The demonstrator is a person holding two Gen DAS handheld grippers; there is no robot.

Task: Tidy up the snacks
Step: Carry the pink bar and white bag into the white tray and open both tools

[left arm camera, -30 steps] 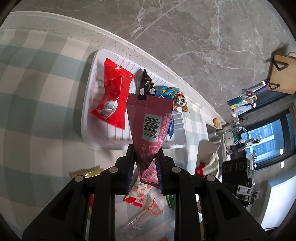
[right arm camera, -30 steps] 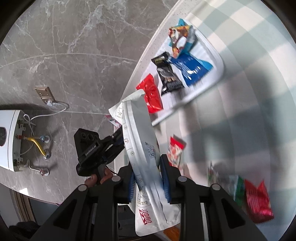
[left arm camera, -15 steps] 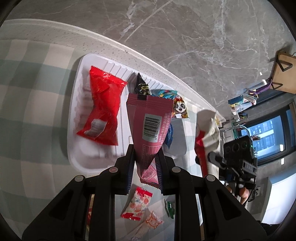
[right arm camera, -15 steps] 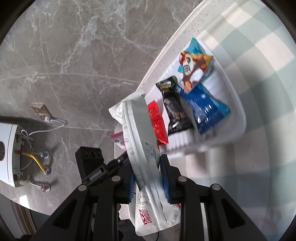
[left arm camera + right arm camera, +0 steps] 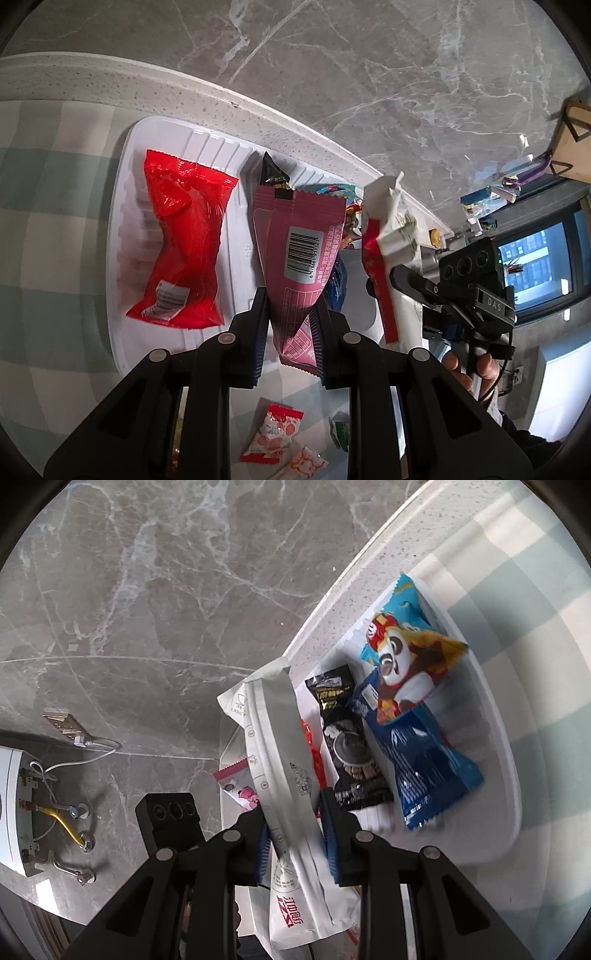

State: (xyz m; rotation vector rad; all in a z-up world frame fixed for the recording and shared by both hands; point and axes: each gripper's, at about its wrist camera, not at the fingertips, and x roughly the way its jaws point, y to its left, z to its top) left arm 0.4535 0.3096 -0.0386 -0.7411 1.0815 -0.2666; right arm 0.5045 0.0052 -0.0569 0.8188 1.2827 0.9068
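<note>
A tray (image 5: 122, 206) lies on the checked cloth (image 5: 44, 221) near the table's far edge (image 5: 184, 88). In it, the crinkled packet (image 5: 184, 240) lies left, the cookie packet (image 5: 351, 746) middle, the panda packet (image 5: 402, 664) right. Small sweets (image 5: 273, 435) lie nearer, outside the tray.

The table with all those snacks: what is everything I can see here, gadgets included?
white tray: one, on the checked cloth
red packet: one, in tray
black packet: one, in tray
blue packet: one, in tray
panda packet: one, on the blue one
small sweets: several, loose on cloth
pink packet: one, in left hand-held gripper
white packet: one, in right hand-held gripper
person's hand: one, holding right hand-held gripper
</note>
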